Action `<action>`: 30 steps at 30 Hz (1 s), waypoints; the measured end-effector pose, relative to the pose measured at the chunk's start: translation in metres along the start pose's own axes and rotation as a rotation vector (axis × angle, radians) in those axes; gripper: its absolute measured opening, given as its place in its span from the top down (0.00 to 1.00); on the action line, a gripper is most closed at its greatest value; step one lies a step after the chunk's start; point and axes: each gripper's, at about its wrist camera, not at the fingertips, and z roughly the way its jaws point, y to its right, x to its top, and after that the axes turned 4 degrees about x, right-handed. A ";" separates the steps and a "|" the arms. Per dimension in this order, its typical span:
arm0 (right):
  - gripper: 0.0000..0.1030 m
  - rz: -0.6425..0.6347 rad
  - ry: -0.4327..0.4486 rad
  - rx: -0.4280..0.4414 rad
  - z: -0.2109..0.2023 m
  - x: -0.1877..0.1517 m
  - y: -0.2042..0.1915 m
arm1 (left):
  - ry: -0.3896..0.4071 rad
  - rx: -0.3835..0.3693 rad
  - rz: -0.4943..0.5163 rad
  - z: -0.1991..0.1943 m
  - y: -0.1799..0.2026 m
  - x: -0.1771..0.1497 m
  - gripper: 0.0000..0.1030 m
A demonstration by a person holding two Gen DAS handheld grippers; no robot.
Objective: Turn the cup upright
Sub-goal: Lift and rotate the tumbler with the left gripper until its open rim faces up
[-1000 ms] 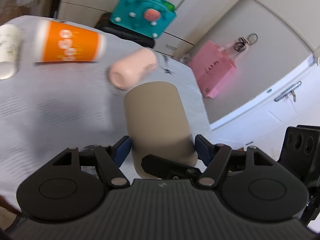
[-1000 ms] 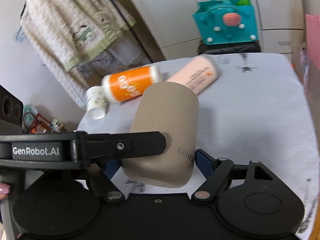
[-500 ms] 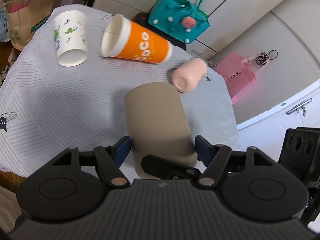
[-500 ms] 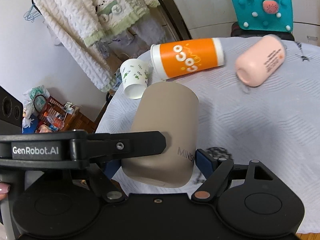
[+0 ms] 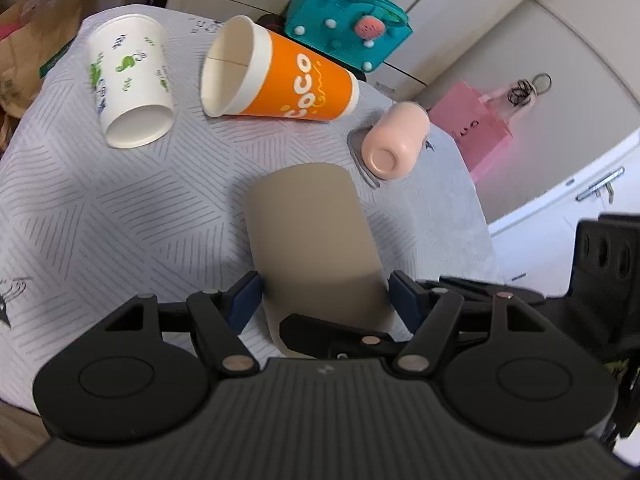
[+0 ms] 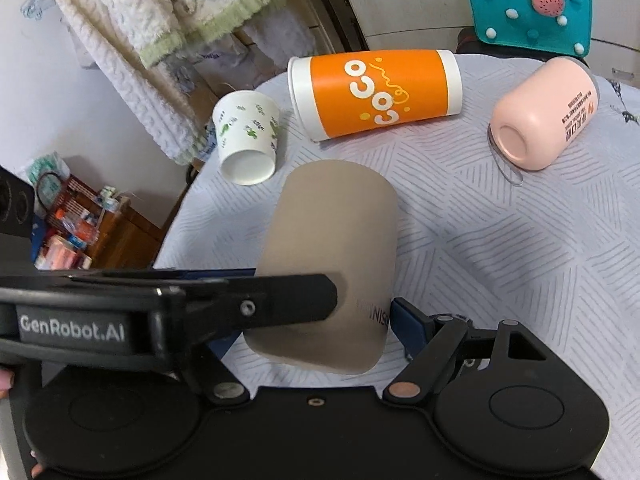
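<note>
A beige cup (image 5: 312,232) is held above the table by both grippers. My left gripper (image 5: 324,300) is shut on its near end, blue pads on both sides. My right gripper (image 6: 320,320) is also shut on the beige cup (image 6: 336,248), and the left gripper's finger crosses in front of it. The cup's closed, rounded end points away from both cameras. Its mouth is hidden.
On the grey patterned tablecloth (image 5: 100,208) lie an orange paper cup (image 5: 280,80), a white paper cup with green prints (image 5: 132,84) and a pink cup (image 5: 396,140), all on their sides. A teal bag (image 5: 348,20) and a pink bag (image 5: 476,128) are beyond the table.
Both grippers have swung with the beige cup, so the table's cups slid across the views and more of the table shows. The grip on the cup is unchanged.
</note>
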 end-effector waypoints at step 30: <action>0.12 -0.201 -0.139 0.112 0.006 0.029 0.018 | -0.126 -0.150 -0.174 0.047 -0.026 0.017 0.23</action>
